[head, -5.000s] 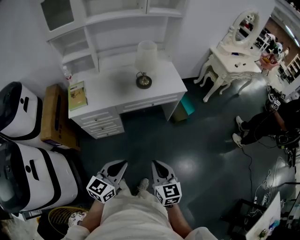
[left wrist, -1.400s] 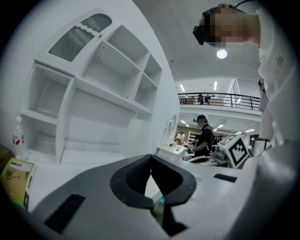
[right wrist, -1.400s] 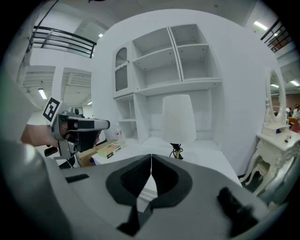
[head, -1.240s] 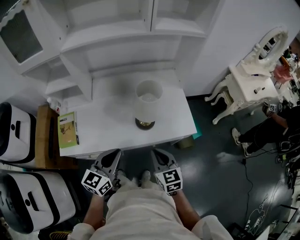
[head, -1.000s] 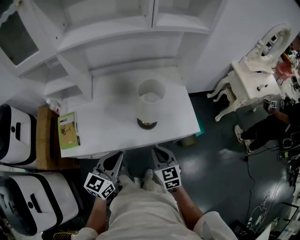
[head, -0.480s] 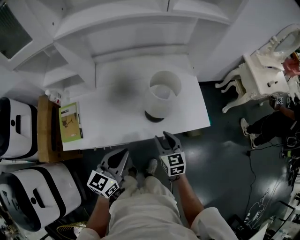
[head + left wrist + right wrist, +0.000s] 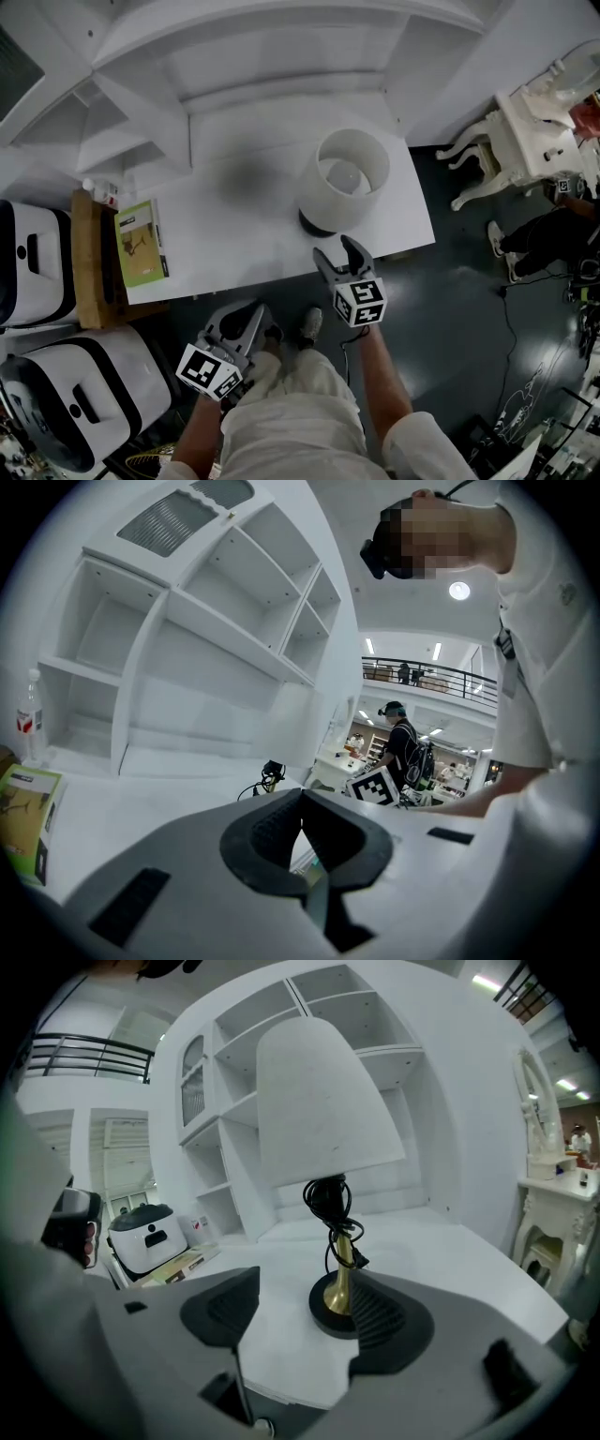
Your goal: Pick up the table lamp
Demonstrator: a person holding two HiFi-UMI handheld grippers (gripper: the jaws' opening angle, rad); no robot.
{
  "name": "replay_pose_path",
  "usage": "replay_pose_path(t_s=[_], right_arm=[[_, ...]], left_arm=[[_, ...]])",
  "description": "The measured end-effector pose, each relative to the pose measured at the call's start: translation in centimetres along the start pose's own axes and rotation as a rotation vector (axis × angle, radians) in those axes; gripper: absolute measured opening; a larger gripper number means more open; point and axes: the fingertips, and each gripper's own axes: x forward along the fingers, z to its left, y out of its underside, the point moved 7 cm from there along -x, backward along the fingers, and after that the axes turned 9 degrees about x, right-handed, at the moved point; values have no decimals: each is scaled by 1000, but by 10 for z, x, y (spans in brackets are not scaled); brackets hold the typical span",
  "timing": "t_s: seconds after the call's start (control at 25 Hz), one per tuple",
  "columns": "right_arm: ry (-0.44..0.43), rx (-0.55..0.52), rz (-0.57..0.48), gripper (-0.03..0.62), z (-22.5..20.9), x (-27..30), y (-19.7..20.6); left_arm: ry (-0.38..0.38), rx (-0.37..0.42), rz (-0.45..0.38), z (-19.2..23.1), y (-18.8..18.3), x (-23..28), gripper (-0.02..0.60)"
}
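The table lamp (image 7: 352,173) stands near the front right of the white desk (image 7: 234,225). It has a white shade (image 7: 319,1101), a brass stem (image 7: 339,1274) with a black cord wound round it, and a dark round base. My right gripper (image 7: 339,253) is at the desk's front edge, just short of the base. Its jaws have just been opening and it is open (image 7: 300,1321), with nothing between the pads. My left gripper (image 7: 244,317) hangs lower, in front of the desk. It is shut (image 7: 302,797) and empty.
A white hutch of shelves (image 7: 234,56) rises behind the desk. A green booklet (image 7: 141,242) and a small bottle (image 7: 94,187) are at the desk's left end. White appliances (image 7: 33,253) and a brown box stand left. A dressing table (image 7: 534,122) and a person (image 7: 553,239) are right.
My right gripper has gone forward to the desk edge by the lamp base, and its jaws have opened. The left gripper has sunk a little. The desk looks closer.
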Motion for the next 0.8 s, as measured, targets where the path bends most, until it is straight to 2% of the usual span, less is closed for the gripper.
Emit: replay_pose_path(t_s=[0.16,0.4,0.8], right_arm=[[-20,-38,3,334,-1,23,-3],[10,-77,16,378,-12,57,-7],[68,-83,-24,383,-35,98,-14]], left_arm=[[12,-10,15,14,7,1,9],[49,-13,26,29,10,9,9],[90,-34,71,42,23,16,9]])
